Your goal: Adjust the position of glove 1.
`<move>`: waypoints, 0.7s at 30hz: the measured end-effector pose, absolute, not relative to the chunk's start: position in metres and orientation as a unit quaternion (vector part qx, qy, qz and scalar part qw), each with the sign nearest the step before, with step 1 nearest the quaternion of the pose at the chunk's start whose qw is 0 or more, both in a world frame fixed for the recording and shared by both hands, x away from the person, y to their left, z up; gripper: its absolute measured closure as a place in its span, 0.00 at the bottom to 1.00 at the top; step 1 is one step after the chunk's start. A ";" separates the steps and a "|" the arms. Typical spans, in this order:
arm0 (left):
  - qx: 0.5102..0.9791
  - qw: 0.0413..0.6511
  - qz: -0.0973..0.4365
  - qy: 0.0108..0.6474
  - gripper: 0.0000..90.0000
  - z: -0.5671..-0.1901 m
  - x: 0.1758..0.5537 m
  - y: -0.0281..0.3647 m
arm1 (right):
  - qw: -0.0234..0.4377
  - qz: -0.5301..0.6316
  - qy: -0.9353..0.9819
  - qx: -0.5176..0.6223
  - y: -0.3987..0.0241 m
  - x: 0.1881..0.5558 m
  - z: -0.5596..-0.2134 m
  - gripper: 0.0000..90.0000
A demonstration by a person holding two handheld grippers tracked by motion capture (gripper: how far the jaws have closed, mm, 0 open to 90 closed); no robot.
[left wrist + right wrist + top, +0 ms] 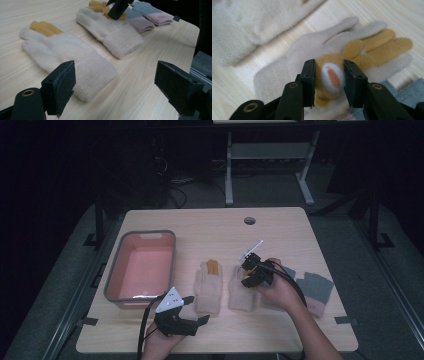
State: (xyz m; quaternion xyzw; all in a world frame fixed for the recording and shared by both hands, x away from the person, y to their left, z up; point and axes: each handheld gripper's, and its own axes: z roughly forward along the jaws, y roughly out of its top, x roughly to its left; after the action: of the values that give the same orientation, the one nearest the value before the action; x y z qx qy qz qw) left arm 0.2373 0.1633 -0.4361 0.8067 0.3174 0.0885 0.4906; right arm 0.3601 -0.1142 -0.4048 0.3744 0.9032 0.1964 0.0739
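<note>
Scene: A person at a pale wooden table point(280, 227) works two hand-held grippers over a row of knitted gloves, with a pink tub point(141, 265) standing at the left.

Right gripper point(329, 80): Pinched on a bunched fold of the right cream glove point(242, 294), the jaws pressing a mustard-coloured bit with a white and orange patch squeezed between the pads. The grip sits on the glove's palm side, likely so the fabric can be peeled up off the tabletop in one piece.

Right cream glove: Lies near the middle of the table, cuff toward the near edge, its mustard fingers fanned out to the far side; the pinched part bulges above the rest, which rests flat on the wood.

Left gripper point(196, 310): Held low at the near edge, jaws spread wide with nothing between them, pointing toward the left cream glove point(62, 53), seemingly waiting its turn.

Left cream glove: Flat on the wood just right of the tub, cuff nearest the spread jaws, apart from its partner.

Grey gloves point(316, 287): A pair with pink cuffs lying at the right, partly under the person's right hand.

Pink tub: Open-topped at the left, close to the cream pair, a likely place to drop them.
</note>
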 end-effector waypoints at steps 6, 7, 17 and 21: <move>0.800 0.498 0.088 0.324 0.19 -0.434 0.237 0.164 | 0.082 0.204 0.905 0.365 -0.111 0.356 -0.389 0.71; 0.800 0.498 0.088 0.324 0.19 -0.434 0.237 0.164 | 0.083 0.205 0.905 0.363 -0.111 0.355 -0.386 0.71; 0.798 0.499 0.090 0.325 0.19 -0.434 0.236 0.166 | 0.088 0.220 0.910 0.340 -0.096 0.349 -0.364 0.71; 0.796 0.503 0.088 0.325 0.19 -0.433 0.236 0.167 | 0.089 0.228 0.915 0.321 -0.078 0.348 -0.356 0.71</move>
State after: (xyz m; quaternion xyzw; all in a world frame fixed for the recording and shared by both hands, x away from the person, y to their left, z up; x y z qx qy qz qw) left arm 0.2363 0.1672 -0.4326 0.7960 0.3248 0.0878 0.5033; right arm 0.3477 -0.0779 -0.3561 0.3205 0.9150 0.2284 0.0886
